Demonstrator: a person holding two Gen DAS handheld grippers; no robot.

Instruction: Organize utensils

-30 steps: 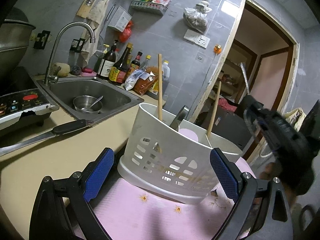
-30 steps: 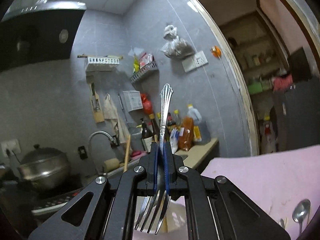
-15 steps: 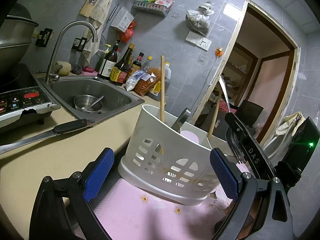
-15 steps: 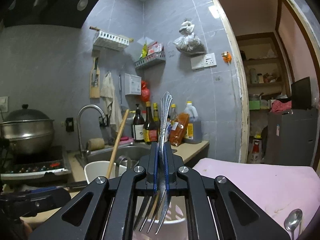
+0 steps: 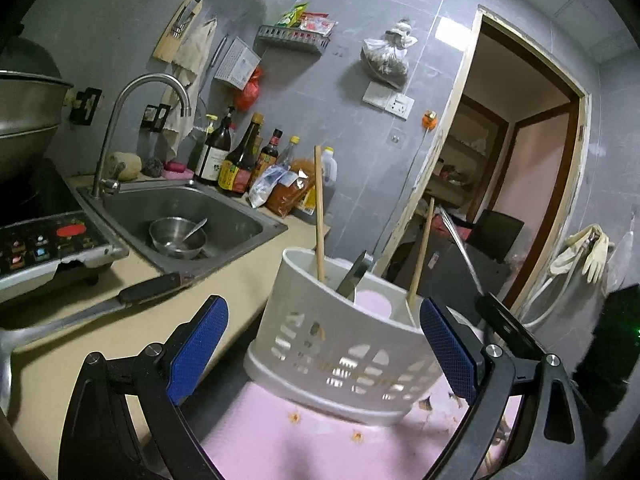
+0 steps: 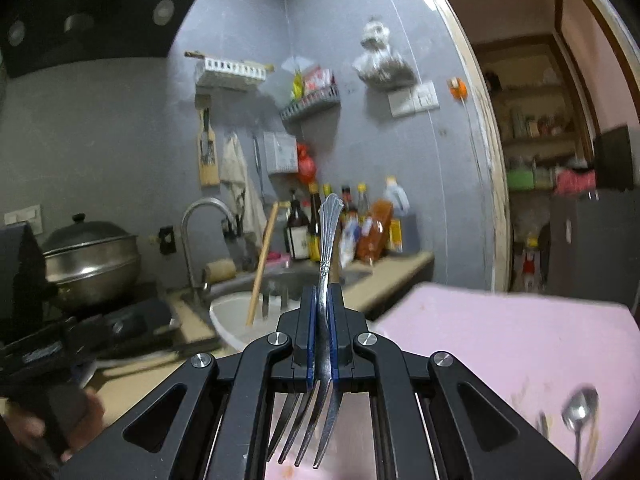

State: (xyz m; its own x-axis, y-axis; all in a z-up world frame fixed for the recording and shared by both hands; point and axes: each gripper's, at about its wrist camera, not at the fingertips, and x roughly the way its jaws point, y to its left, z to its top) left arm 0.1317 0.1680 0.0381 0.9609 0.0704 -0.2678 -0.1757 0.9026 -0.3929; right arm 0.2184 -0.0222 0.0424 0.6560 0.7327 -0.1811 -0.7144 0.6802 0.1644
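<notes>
The fork [image 6: 325, 320] is pinched between the blue pads of the right gripper [image 6: 322, 332], handle pointing far and up, tines toward the camera. Beyond and to its left stands the white utensil holder [image 6: 236, 316], though motion blur in the right wrist view makes its contents hard to read apart from one wooden chopstick [image 6: 262, 264].

From the left wrist view the white utensil holder [image 5: 340, 340] sits on a pink mat [image 5: 304, 444], tilted slightly, with two wooden chopsticks [image 5: 319, 220] and a dark blade [image 5: 354, 276] standing inside. The left gripper [image 5: 322, 352] is spread wide, one pad on each side of the holder; whether the pads touch its walls is unclear.

A spoon [image 6: 578, 412] lies on the pink mat [image 6: 500, 344] near the right edge. Left of the holder, a knife [image 5: 96, 308] lies on the beige counter [image 5: 100, 344]. Farther left, a sink [image 5: 240, 220] holds a steel bowl [image 5: 176, 234]; bottles [image 5: 236, 160] line the grey tiled wall, and a doorway [image 5: 520, 160] opens on the right.
</notes>
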